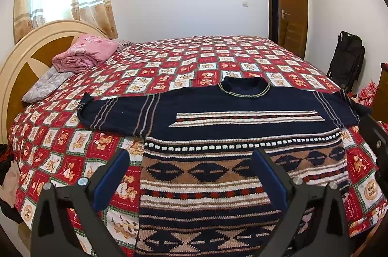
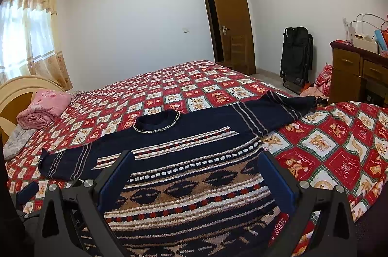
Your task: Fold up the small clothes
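Observation:
A navy knitted sweater (image 1: pixel 218 111) with brown, white and red patterned bands lies flat on the bed, collar away from me, both sleeves spread out sideways. It also shows in the right wrist view (image 2: pixel 198 160). My left gripper (image 1: pixel 191 157) is open and empty, hovering above the lower left part of the sweater. My right gripper (image 2: pixel 197 160) is open and empty above the lower right part. The right gripper's black body shows at the right edge of the left wrist view (image 1: pixel 373 135).
The bed has a red checked bear-print cover (image 1: pixel 184 58). A pink folded blanket (image 1: pixel 84 53) and a grey pillow (image 1: pixel 46 84) lie by the headboard (image 1: pixel 21 55). A brown door (image 2: pixel 230 24), a black folded chair (image 2: pixel 295 55) and a wooden dresser (image 2: pixel 356 72) stand on the right.

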A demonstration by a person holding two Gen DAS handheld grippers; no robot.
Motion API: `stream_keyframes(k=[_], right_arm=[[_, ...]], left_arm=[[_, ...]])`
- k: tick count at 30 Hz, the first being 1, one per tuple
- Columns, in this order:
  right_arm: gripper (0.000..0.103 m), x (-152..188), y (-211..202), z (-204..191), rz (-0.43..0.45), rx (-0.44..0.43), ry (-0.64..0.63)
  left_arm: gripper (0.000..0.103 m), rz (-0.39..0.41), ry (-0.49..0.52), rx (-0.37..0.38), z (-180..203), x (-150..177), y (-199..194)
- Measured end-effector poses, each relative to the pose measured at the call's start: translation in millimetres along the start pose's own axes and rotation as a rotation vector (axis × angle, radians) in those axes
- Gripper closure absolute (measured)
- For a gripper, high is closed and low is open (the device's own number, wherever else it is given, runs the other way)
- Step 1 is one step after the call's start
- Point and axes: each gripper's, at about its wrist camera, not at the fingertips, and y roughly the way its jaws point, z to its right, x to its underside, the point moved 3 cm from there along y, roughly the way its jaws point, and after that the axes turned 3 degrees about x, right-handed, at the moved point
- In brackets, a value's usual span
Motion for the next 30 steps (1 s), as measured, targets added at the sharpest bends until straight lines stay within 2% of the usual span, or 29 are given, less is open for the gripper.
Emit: stream_keyframes(k=[30], right_arm=[[0.001,6.1,3.6,-1.5,-0.023,-0.008,0.001]], left_arm=[[0.0,-0.01,-0.006,0.003,0.8,3.8,0.5]])
